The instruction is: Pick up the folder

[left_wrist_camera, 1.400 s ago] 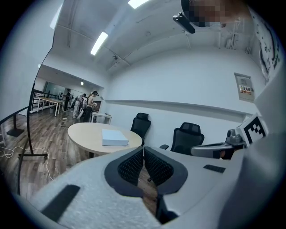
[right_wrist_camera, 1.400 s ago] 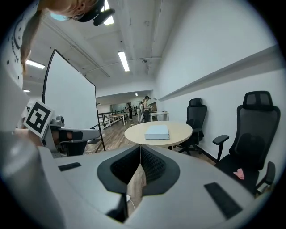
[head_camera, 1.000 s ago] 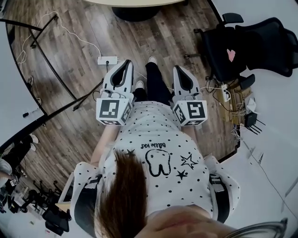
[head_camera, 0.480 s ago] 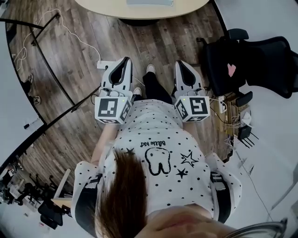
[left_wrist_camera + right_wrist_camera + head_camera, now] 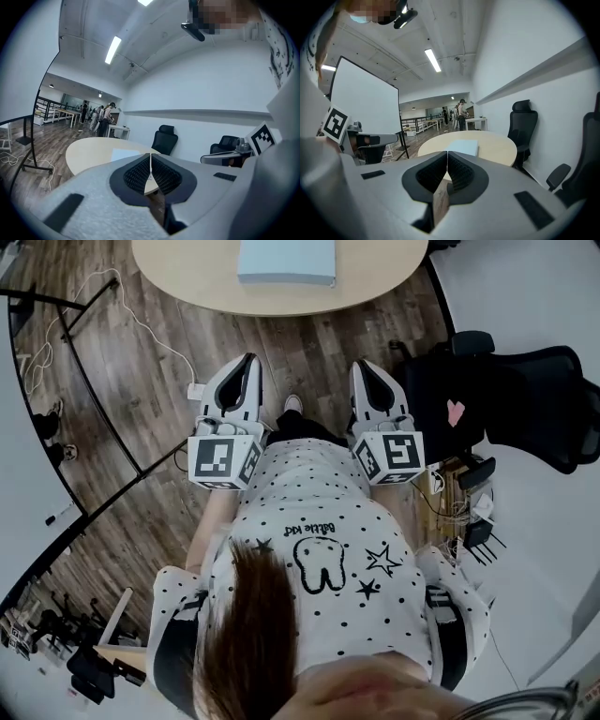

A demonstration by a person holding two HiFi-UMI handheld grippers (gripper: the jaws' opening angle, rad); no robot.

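The person's hair and polka-dot shirt (image 5: 319, 549) are filling the bottom of the head view and hiding the floor on the near side of the desk (image 5: 187, 282). Only a shoe tip is peeking out. The left gripper (image 5: 247, 362) and the right gripper (image 5: 365, 367) are hovering side by side short of the desk, both pointing toward it. In each gripper view the ribbed fingers (image 5: 140, 171) are pressing tight against each other, clenched on nothing.

The pale blue folder (image 5: 286, 261) is lying flat near the middle of the desk, well apart from both grippers. In the head view its near edge is running parallel to the desk's near rim, but the picture's top edge is cutting off its far part, so its long axis is staying unclear there. The right gripper view is showing it nearly whole though foreshortened. In the left gripper view the gripper's body is covering part of it.

Only the head view is showing the white cable (image 5: 141, 320) trailing over the wood floor left of the desk. Only the gripper views are showing the whiteboard (image 5: 365, 108) and, far beyond the desk, standing people (image 5: 101, 117) too small to make out.
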